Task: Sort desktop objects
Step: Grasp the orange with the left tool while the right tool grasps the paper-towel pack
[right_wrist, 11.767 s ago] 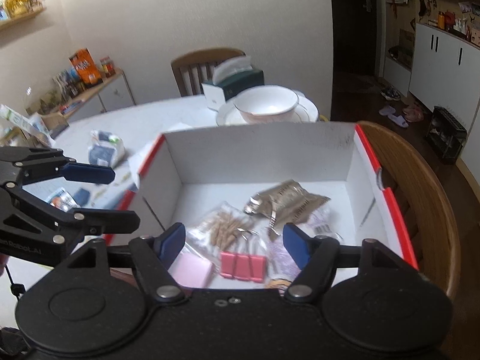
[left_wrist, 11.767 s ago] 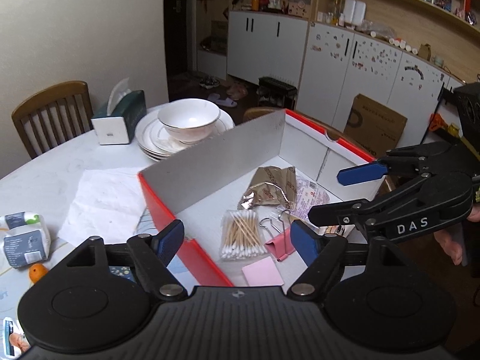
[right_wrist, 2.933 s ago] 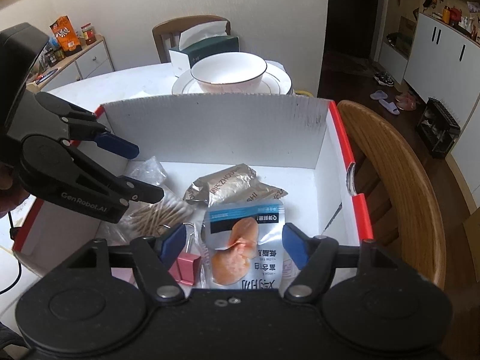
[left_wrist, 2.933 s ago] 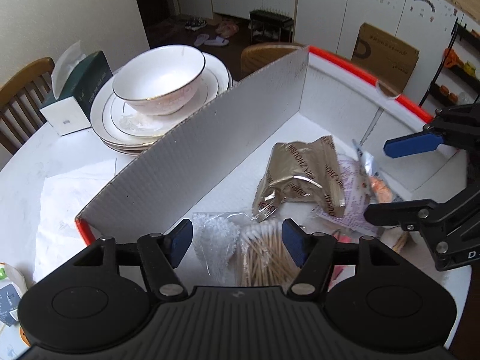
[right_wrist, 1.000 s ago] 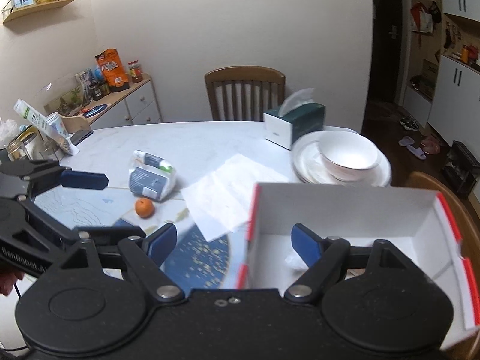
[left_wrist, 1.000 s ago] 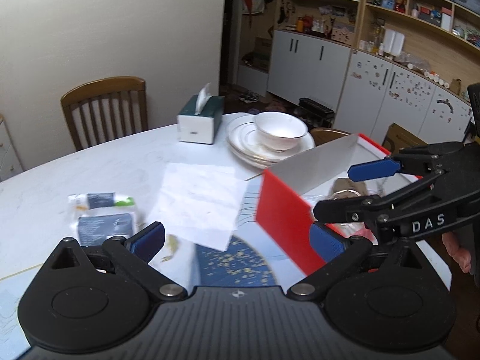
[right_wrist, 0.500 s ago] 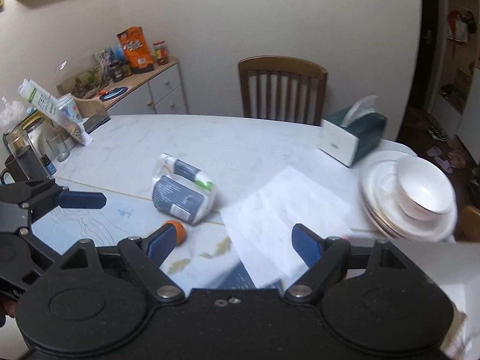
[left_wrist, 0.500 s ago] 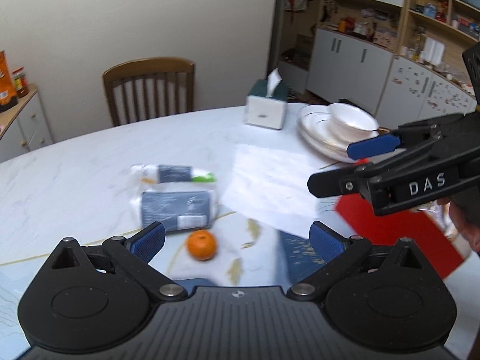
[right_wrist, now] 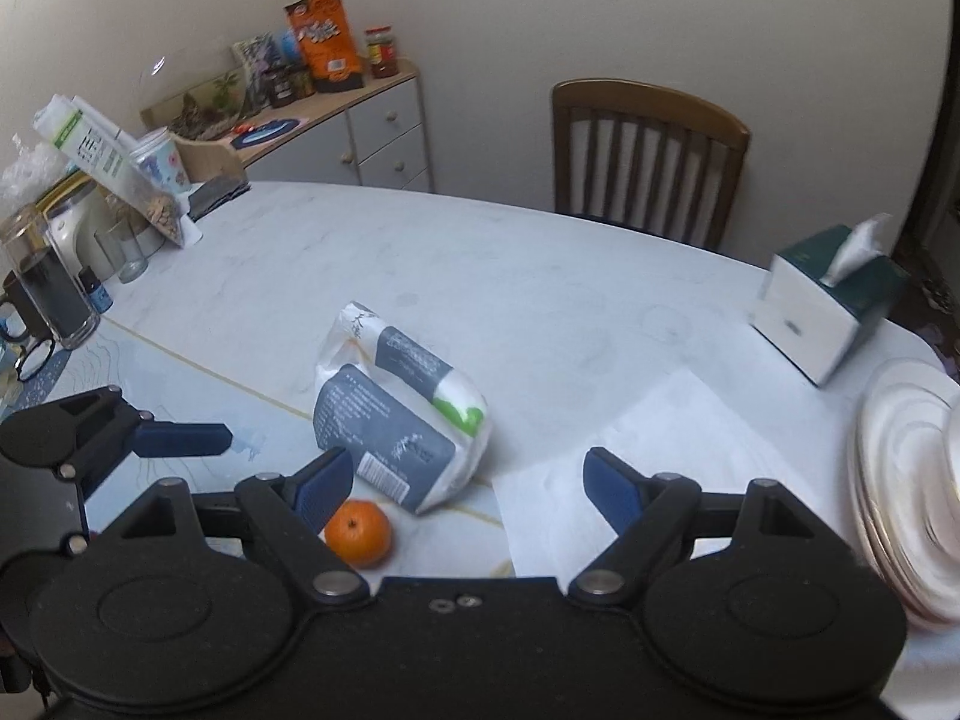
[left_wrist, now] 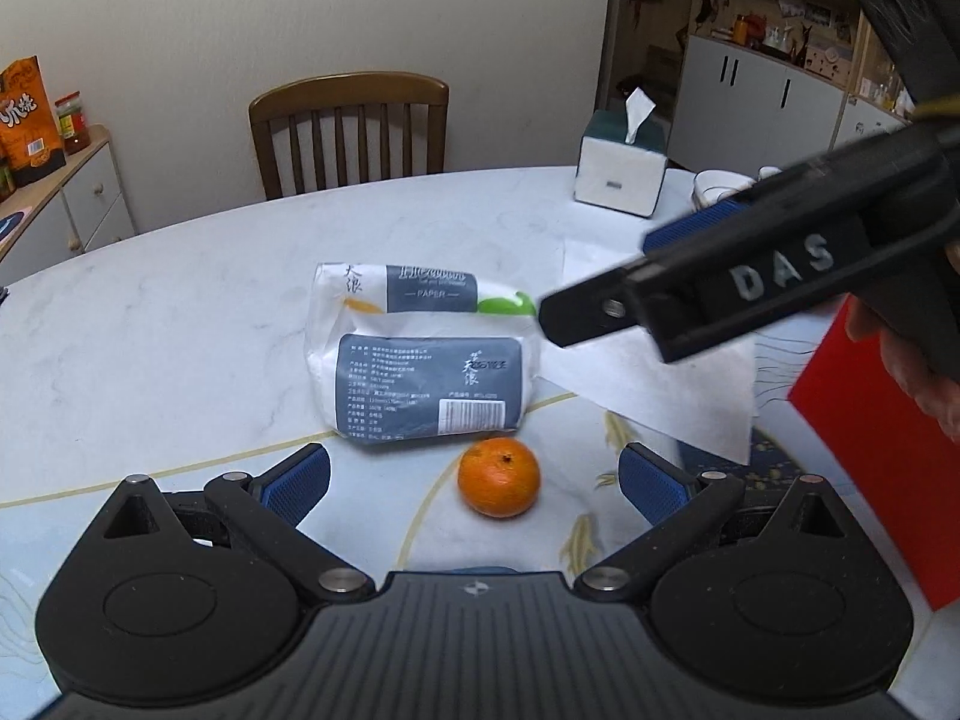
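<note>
Left gripper [left_wrist: 474,483] is spread wide and empty, its blue pads either side of the orange [left_wrist: 498,477], which sits on the table [left_wrist: 180,312] between them, not yet touched. Right gripper [right_wrist: 465,480] is likewise wide open with nothing in it, hovering over the near part of the table; the orange [right_wrist: 359,533] lies just beside its left pad, partly hidden behind the finger.

Just beyond the orange lies the tissue pack [left_wrist: 420,354], a soft white and grey plastic bundle, flat on the table and close to the fruit, possibly touching. To the right of it lies a white paper sheet [left_wrist: 648,372], and at the right edge a red box [left_wrist: 870,420] of which only an outer wall shows; its contents cannot be seen.

Progress judgement: orange and tissue pack are still loose on the table, so sorting is unfinished. The orange looks like the next pick for the left gripper.

Far right stands a tissue box [left_wrist: 621,171], with stacked plates [right_wrist: 900,480] at the right edge of the right view. A wooden chair [left_wrist: 348,126] stands at the far side.

Readable writing: "PAPER" on the tissue pack's upper label, Chinese characters on both labels, a barcode, fine print too small to read. "DAS" on the right gripper's body in the left view.
</note>
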A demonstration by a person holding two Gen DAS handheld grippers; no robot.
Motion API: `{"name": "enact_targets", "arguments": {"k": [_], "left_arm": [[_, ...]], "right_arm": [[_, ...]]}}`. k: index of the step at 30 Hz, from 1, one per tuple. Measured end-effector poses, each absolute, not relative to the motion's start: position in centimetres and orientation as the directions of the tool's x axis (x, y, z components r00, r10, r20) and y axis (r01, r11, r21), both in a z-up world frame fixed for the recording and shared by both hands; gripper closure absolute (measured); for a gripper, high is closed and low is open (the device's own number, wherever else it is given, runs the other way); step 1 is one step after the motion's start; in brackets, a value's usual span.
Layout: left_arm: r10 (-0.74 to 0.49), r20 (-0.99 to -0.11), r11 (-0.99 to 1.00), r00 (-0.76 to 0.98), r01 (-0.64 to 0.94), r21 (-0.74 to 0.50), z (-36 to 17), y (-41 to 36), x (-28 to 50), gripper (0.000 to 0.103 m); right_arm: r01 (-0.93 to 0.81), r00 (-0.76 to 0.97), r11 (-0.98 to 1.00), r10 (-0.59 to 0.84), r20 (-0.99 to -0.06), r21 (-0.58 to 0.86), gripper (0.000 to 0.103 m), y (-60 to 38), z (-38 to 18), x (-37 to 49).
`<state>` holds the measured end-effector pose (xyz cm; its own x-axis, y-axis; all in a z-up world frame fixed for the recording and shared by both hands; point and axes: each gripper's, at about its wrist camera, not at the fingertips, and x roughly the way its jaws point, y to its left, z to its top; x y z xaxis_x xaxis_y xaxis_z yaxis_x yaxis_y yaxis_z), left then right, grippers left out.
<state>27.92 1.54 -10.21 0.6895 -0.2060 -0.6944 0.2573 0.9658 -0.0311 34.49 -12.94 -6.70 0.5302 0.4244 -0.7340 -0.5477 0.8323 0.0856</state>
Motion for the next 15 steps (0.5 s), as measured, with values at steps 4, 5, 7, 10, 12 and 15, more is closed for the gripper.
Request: {"name": "enact_targets", "arguments": {"k": [4, 5, 7, 10, 12, 15], "left_arm": [[-0.197, -0.702, 0.968, 0.684, 0.248, -0.030, -11.3, 1.6, 28.7, 0.000], [-0.195, -0.703, 0.969, 0.684, 0.246, -0.030, -11.5, 1.6, 28.9, 0.000], [-0.187, -0.707, 0.971, 0.682, 0.239, -0.026, -12.0, 1.7, 29.2, 0.000], [-0.184, -0.709, 0.972, 0.680, 0.233, -0.030, -12.5, 1.7, 29.6, 0.000], [-0.189, -0.707, 0.972, 0.681, 0.233, -0.036, -12.8, 1.7, 29.7, 0.000], [-0.199, -0.702, 0.969, 0.684, 0.243, -0.038, -13.2, 1.6, 29.7, 0.000]], "right_arm": [[-0.588, 0.506, 0.804, 0.449, -0.737, 0.086, 0.019, -11.4, -7.4, 36.2], [-0.595, 0.503, 0.800, 0.450, -0.738, 0.082, 0.019, -11.0, -7.6, 36.5], [-0.603, 0.496, 0.793, 0.456, -0.739, 0.084, 0.019, -10.4, -8.0, 37.3], [-0.622, 0.479, 0.778, 0.467, -0.743, 0.088, 0.019, -9.5, -8.8, 38.3], [-0.635, 0.467, 0.767, 0.475, -0.746, 0.092, 0.019, -8.9, -9.2, 38.8], [-0.646, 0.446, 0.756, 0.484, -0.753, 0.103, 0.019, -8.3, -9.8, 39.4]]}}
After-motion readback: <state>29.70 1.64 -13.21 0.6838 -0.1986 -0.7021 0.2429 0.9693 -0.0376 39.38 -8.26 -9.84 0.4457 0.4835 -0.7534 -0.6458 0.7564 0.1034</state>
